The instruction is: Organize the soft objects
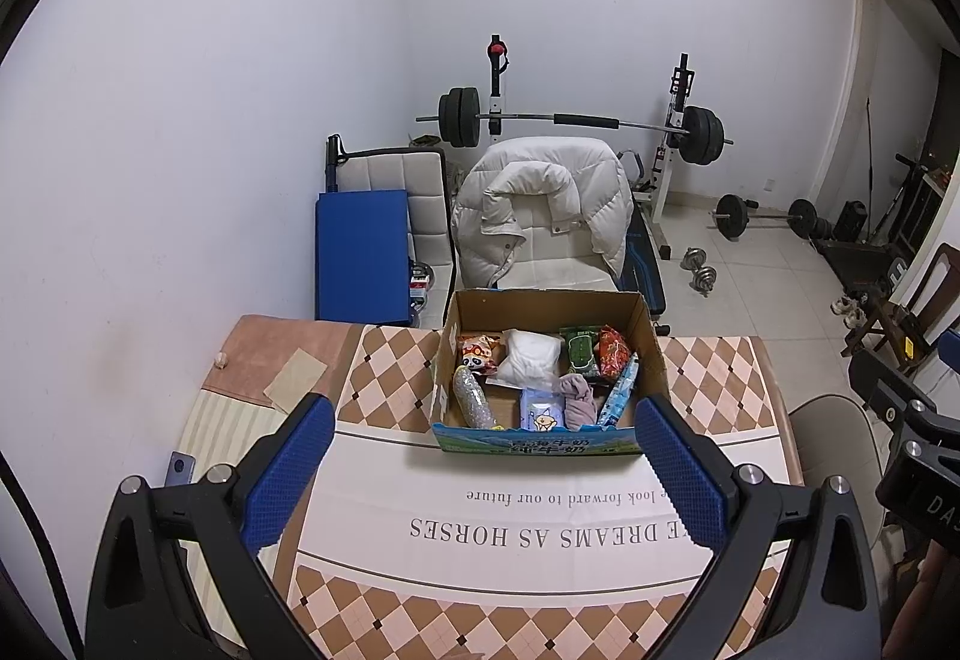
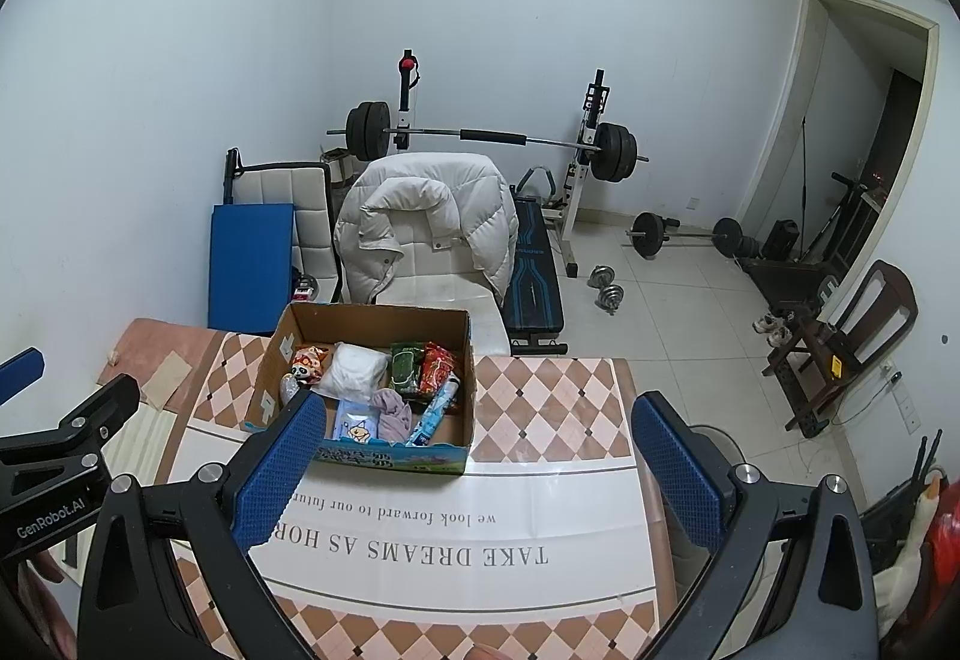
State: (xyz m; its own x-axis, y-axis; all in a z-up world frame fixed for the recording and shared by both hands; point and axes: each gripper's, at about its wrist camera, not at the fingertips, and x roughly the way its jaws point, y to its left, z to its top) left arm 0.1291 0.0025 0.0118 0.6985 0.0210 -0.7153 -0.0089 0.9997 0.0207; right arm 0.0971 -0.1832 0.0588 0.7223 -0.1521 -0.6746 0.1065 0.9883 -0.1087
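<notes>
Left wrist view: left gripper [image 1: 485, 471] spread wide, empty, cardboard box [image 1: 549, 307] at twelve o'clock (packets inside); right gripper [image 2: 474, 471] likewise released, box [image 2: 378, 318] at eleven.

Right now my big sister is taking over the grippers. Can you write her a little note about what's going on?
Left gripper: open, holding nothing, hovering over the table in front of the cardboard box.
Right gripper: open, holding nothing, off to the box's right.
All the soft things are in the box: white bundle, purple cloth, tissue pack, green pack, red snack bag, panda bag, sparkly roll, blue tube.
Done: nothing lies outside the box on the tablecloth.
Left: I cannot tell whether more sorting is wanted.
</notes>
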